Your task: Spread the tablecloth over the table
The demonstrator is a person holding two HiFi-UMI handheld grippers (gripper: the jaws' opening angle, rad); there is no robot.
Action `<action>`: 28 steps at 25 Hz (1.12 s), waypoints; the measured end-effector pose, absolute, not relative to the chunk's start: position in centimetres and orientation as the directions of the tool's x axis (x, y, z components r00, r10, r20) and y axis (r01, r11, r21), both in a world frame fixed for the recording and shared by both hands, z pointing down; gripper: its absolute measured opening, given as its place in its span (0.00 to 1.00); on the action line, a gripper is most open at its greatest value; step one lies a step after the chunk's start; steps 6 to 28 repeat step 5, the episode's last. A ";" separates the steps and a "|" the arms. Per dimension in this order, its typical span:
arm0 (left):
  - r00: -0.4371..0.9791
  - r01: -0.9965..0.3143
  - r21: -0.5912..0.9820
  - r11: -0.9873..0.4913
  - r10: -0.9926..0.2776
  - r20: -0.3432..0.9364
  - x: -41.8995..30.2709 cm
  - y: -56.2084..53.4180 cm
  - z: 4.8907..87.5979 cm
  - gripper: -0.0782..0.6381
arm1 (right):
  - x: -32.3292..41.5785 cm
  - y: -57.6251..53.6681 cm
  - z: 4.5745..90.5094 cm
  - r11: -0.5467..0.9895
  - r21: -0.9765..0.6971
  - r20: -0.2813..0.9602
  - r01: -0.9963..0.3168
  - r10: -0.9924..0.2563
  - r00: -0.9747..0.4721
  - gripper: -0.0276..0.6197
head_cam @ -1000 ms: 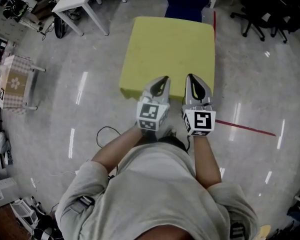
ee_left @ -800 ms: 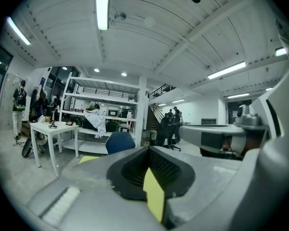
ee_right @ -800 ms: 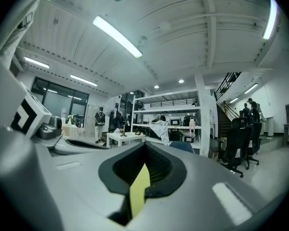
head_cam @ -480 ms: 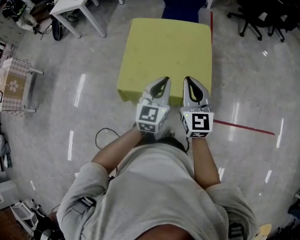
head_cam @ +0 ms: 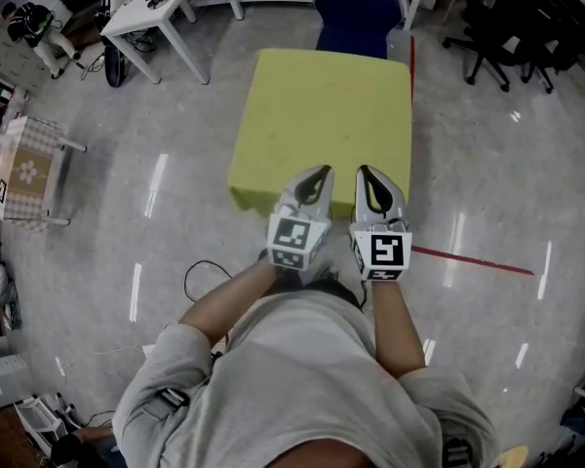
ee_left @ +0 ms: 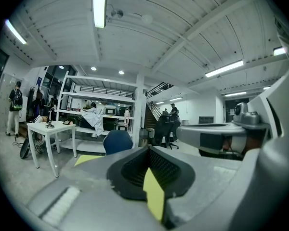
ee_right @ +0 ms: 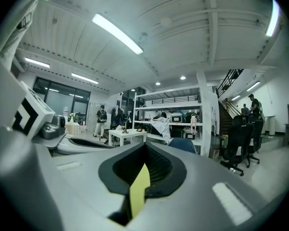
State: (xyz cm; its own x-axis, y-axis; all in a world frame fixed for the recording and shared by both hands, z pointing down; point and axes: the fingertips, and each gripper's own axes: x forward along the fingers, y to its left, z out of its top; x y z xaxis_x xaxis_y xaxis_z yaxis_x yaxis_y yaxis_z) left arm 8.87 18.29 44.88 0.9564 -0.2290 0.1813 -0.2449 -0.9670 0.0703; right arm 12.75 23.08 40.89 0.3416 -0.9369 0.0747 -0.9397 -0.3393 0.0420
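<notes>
A yellow-green tablecloth [head_cam: 322, 120] lies spread over a small square table, its edges hanging down the sides. In the head view my left gripper [head_cam: 316, 175] and right gripper [head_cam: 368, 175] sit side by side at the cloth's near edge. Each is shut on that edge. In the left gripper view a strip of the yellow tablecloth [ee_left: 154, 192] stands pinched between the dark pads. The right gripper view shows the same thin yellow strip of cloth [ee_right: 139, 189] clamped in its jaws. The table itself is hidden under the cloth.
A blue chair [head_cam: 356, 13] stands at the table's far side. A white desk [head_cam: 161, 3] is at the upper left, black office chairs [head_cam: 507, 18] at the upper right. A small checked-cloth table [head_cam: 29, 164] stands at the left. A red line [head_cam: 473, 260] marks the floor.
Both grippers keep their hold on the cloth's near edge. The head view has shifted a little, so the table sits slightly lower in the picture.
</notes>
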 end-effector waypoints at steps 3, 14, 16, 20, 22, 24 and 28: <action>0.955 -0.241 0.066 -0.968 -0.225 0.192 8.9 18.6 45.3 0.14 | 12.7 23.3 41.2 -0.335 0.041 0.075 -0.941 -0.938 0.338 0.05; 0.954 -0.243 0.068 -0.968 -0.225 0.199 8.8 18.6 45.5 0.14 | 12.7 23.4 41.4 -0.331 0.041 0.075 -0.943 -0.940 0.333 0.05; 0.954 -0.243 0.068 -0.968 -0.225 0.199 8.8 18.6 45.5 0.14 | 12.7 23.4 41.4 -0.331 0.041 0.075 -0.943 -0.940 0.333 0.05; 0.954 -0.243 0.068 -0.968 -0.225 0.199 8.8 18.6 45.5 0.14 | 12.7 23.4 41.4 -0.331 0.041 0.075 -0.943 -0.940 0.333 0.05; 0.954 -0.243 0.068 -0.968 -0.225 0.199 8.8 18.6 45.5 0.14 | 12.7 23.4 41.4 -0.331 0.041 0.075 -0.943 -0.940 0.333 0.05; 0.954 -0.243 0.068 -0.968 -0.225 0.199 8.8 18.6 45.5 0.14 | 12.7 23.4 41.4 -0.331 0.041 0.075 -0.943 -0.940 0.333 0.05; 0.954 -0.243 0.068 -0.968 -0.225 0.199 8.8 18.6 45.5 0.14 | 12.7 23.4 41.4 -0.331 0.041 0.075 -0.943 -0.940 0.333 0.05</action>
